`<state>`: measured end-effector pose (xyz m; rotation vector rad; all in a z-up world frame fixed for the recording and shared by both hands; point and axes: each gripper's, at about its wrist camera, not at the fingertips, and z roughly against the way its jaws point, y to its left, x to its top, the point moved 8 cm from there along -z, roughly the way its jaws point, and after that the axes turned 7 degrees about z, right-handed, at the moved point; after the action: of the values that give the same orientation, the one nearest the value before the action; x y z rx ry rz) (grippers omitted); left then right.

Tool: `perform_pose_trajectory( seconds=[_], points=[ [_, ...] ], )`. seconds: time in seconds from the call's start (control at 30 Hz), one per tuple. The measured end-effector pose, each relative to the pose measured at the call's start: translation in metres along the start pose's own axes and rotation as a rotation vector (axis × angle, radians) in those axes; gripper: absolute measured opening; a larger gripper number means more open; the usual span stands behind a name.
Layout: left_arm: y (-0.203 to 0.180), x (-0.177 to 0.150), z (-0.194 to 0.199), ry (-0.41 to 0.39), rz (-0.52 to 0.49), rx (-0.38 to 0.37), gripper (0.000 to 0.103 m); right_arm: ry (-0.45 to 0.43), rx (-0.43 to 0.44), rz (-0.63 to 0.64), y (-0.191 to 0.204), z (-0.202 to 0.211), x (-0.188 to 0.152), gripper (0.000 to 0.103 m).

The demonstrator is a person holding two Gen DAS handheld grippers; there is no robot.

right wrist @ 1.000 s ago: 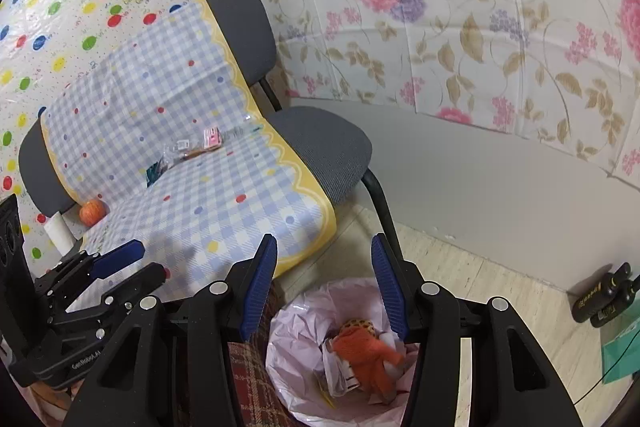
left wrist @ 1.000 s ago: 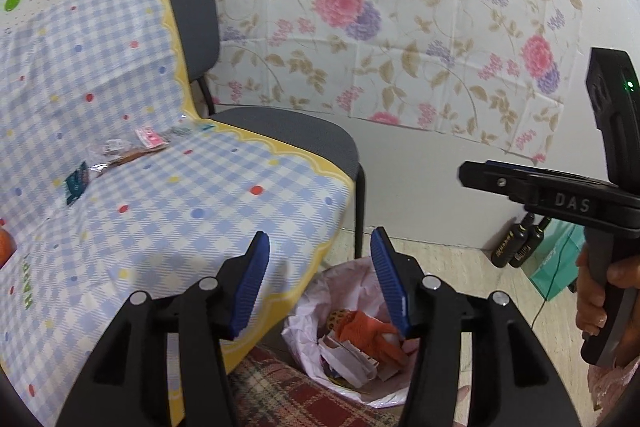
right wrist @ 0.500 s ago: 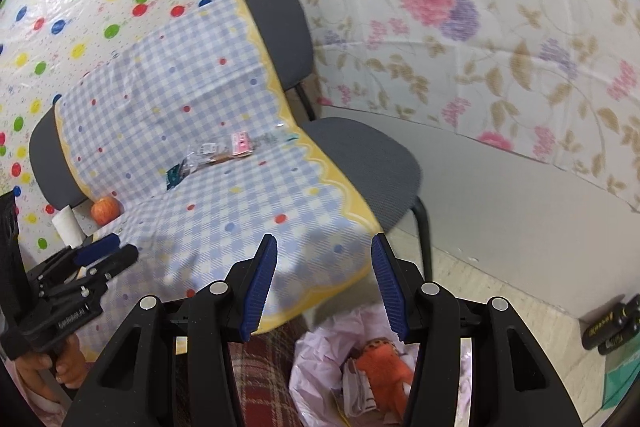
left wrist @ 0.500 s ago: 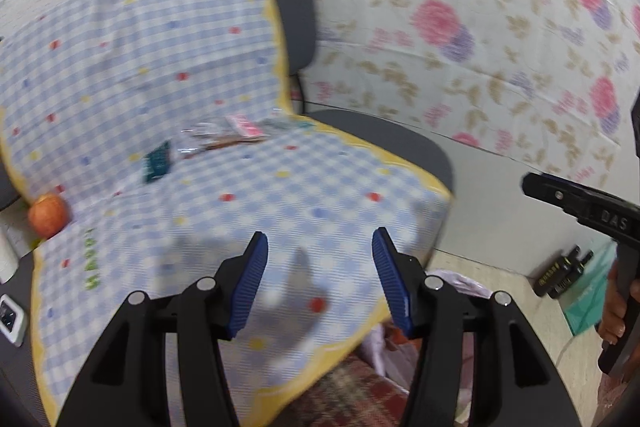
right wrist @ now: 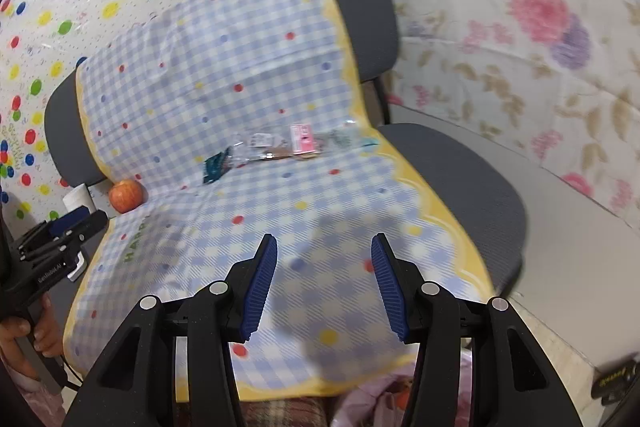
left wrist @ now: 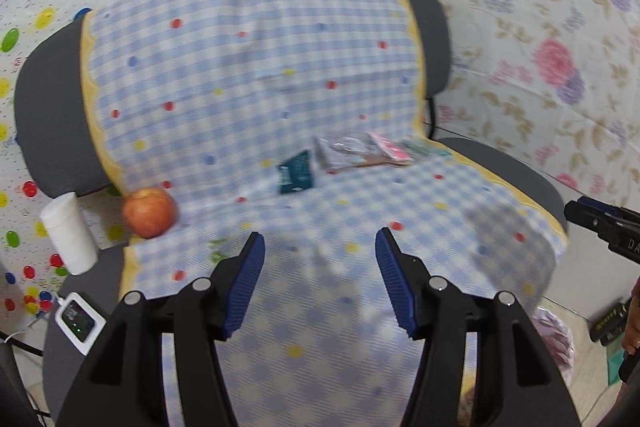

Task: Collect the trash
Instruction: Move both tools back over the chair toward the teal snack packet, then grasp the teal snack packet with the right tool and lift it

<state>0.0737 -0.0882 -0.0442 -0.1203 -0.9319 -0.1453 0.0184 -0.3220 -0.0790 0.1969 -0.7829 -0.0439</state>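
Both your grippers are over the checked cloth (left wrist: 248, 67) that covers the two grey chairs (right wrist: 452, 171). Your left gripper (left wrist: 320, 279) has nothing between its blue pads, and its jaws are opening right now. Your right gripper (right wrist: 324, 283) is about half open and holds nothing too.

The trash sits far from you, in the fold where the seat meets the chair back. It likely slid there because the cloth dips at that spot. There is a dark green wrapper (left wrist: 296, 173) on the left of the pile. Just beside it on the right are clear crinkly wrappers (left wrist: 344, 153), and then a pink packet (left wrist: 390, 147). They touch or overlap, so I think you will need to pick them one at a time.

The apple (left wrist: 149, 211) at the left edge of the cloth looks whole, so it is probably not trash. A white paper roll (left wrist: 68, 233) stands near it, off the cloth.

The pink trash bag (right wrist: 376, 399) is low and near you, under the front edge of the cloth. It is close so you can drop things in fast.

Your grippers are empty and pointing down at the cloth, so I think the next job is to reach to the wrappers.
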Motion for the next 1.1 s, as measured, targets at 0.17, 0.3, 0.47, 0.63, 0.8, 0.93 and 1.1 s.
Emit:
perform_pose_trajectory(
  seconds=[0.17,0.3,0.47,0.63,0.8,0.93,1.1],
  points=[
    [0.028,0.019,-0.004,-0.034,0.013,0.067,0.062,0.020,0.052,0.035,0.025,-0.035,0.018,0.052],
    [0.048,0.023,-0.012,-0.056,0.017,0.125,0.065,0.038,0.100,0.076,0.055,-0.074,0.032,0.052],
    [0.076,0.008,-0.035,-0.008,0.066,0.132,0.066,0.074,0.150,0.137,0.098,-0.129,0.048,0.049],
    [0.114,0.006,-0.051,-0.014,0.057,0.252,0.066,0.112,0.190,0.204,0.143,-0.180,0.068,0.036],
    [0.147,0.008,-0.068,0.010,0.129,0.252,0.066,0.170,0.204,0.261,0.172,-0.227,0.082,0.035],
    [0.156,0.006,-0.078,0.043,0.217,0.170,0.066,0.228,0.197,0.293,0.184,-0.258,0.085,0.036],
    [0.144,0.000,-0.082,0.052,0.201,0.128,0.066,0.311,0.129,0.359,0.189,-0.289,0.079,0.030]
  ],
)
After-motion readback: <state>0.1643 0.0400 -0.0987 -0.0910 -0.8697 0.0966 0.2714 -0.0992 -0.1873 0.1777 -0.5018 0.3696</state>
